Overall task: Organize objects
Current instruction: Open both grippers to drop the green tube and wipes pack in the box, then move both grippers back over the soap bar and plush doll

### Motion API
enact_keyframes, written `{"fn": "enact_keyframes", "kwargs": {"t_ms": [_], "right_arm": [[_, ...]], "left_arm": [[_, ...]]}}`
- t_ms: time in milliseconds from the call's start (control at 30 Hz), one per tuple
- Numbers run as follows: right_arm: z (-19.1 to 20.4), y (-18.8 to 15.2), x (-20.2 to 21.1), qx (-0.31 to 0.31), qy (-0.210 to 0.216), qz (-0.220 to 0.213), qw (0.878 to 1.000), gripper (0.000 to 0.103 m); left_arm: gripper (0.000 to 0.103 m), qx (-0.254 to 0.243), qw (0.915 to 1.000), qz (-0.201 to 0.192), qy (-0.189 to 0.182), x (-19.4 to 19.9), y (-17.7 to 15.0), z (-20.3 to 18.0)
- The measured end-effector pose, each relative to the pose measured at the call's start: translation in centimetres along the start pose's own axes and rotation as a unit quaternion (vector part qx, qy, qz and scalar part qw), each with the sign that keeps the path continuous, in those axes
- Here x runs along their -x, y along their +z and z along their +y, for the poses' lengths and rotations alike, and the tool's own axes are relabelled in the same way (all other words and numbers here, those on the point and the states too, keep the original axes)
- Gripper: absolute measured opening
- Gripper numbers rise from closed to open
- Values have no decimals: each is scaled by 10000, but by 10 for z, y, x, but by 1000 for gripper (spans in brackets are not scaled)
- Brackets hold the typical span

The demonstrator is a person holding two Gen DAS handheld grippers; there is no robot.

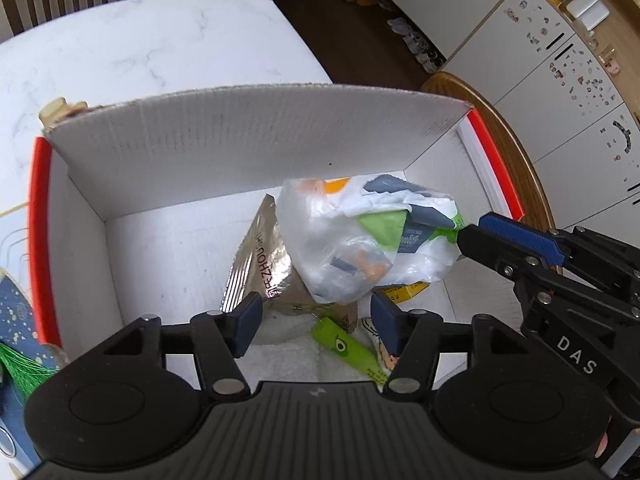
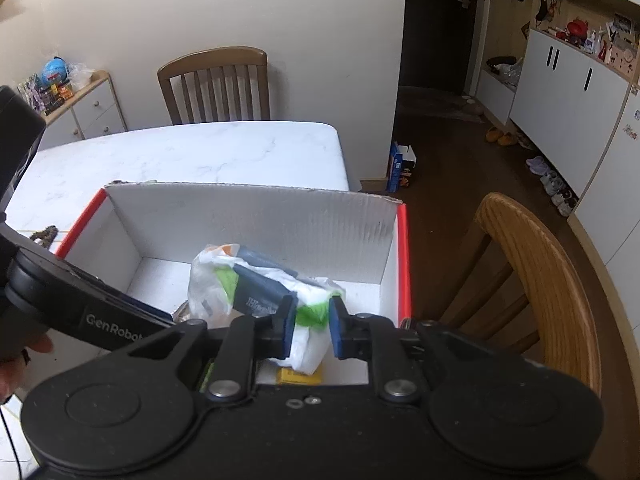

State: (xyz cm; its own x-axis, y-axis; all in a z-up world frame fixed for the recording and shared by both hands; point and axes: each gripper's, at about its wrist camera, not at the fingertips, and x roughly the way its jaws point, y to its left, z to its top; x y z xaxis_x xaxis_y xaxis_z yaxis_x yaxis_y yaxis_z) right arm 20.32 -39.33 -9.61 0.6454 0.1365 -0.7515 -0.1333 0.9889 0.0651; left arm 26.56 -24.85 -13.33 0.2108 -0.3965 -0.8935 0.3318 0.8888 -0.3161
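Note:
A white and red cardboard box [image 1: 248,140] stands open on the marble table [image 1: 140,48]. My right gripper [image 2: 312,330] is shut on the end of a white plastic packet with green and navy print [image 2: 248,288] and holds it inside the box, above the other items; the packet also shows in the left wrist view [image 1: 352,236]. My left gripper [image 1: 316,322] is open and empty, just above a silver foil pouch [image 1: 264,264] and a green sachet [image 1: 344,348] on the box floor. A yellow packet [image 1: 404,292] lies under the held packet.
A wooden chair [image 2: 536,280] stands right of the box, another chair [image 2: 216,84] at the table's far side. A blue speckled item with green fringe [image 1: 16,320] lies left of the box. White cabinets [image 2: 568,108] line the right wall.

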Motion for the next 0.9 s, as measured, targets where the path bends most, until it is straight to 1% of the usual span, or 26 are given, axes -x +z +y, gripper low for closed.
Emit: {"fn": "enact_keyframes", "kwargs": {"t_ms": [133, 333, 500, 700, 800, 833, 900], "right_arm": [[-1, -2, 7, -28, 124, 0, 9999, 19], [2, -3, 21, -19, 301, -44, 9995, 21], [4, -3, 33, -22, 389, -92, 9992, 23], [13, -2, 45, 17, 488, -160, 9987, 24], [20, -1, 51, 58, 511, -208, 9985, 26], [22, -1, 53, 50, 544, -215, 9983, 29], [27, -1, 57, 32, 571, -256, 9980, 45]], "left_arm": [[59, -110, 9998, -153, 83, 11, -3, -1], [59, -265, 9987, -418, 108, 34, -11, -2], [59, -418, 9965, -718, 136, 58, -18, -5], [59, -538, 9929, -1030, 252, 91, -32, -3], [66, -588, 9904, -1206, 347, 105, -40, 0], [66, -600, 9892, -1277, 405, 110, -44, 2], [66, -643, 9871, -1387, 477, 120, -50, 5]]}}
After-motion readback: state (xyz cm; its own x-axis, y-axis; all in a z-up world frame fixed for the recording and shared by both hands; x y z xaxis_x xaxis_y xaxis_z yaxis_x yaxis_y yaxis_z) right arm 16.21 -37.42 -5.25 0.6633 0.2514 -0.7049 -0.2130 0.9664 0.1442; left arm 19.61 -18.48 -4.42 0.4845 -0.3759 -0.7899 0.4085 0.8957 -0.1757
